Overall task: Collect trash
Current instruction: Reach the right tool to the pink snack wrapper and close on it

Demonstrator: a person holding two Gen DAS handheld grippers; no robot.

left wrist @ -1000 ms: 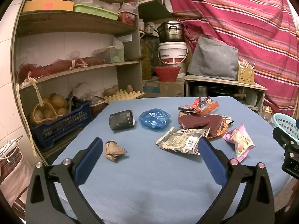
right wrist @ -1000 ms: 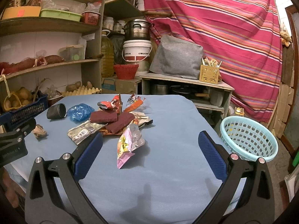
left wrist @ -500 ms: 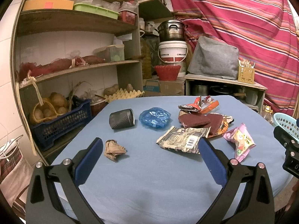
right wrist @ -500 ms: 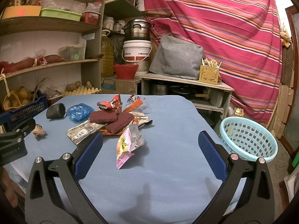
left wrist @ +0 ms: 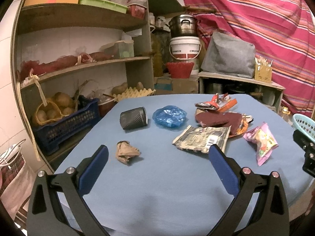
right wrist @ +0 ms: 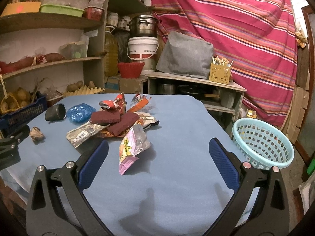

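Note:
Trash lies on a blue table (left wrist: 167, 186): a crumpled brown paper ball (left wrist: 127, 151), a dark cup on its side (left wrist: 133, 118), a blue plastic bag (left wrist: 169, 116), a grey wrapper (left wrist: 202, 139), dark red packets (left wrist: 216, 118) and a pink wrapper (left wrist: 260, 139). My left gripper (left wrist: 157, 159) is open and empty, just short of the paper ball. My right gripper (right wrist: 157, 153) is open and empty, the pink wrapper (right wrist: 132, 145) between its fingers and a little ahead. A light blue basket (right wrist: 261, 143) stands off the table's right edge.
Shelves with a dark blue crate (left wrist: 65, 123), potatoes and egg trays stand left of the table. A low shelf (right wrist: 196, 82) with pots, a white bucket (right wrist: 142, 47) and a striped cloth (right wrist: 236, 29) lie behind. The left gripper's body (right wrist: 9, 147) shows at the right view's left edge.
Both grippers have stayed open and nearly still, with only a slight drift of the views. No trash has moved.

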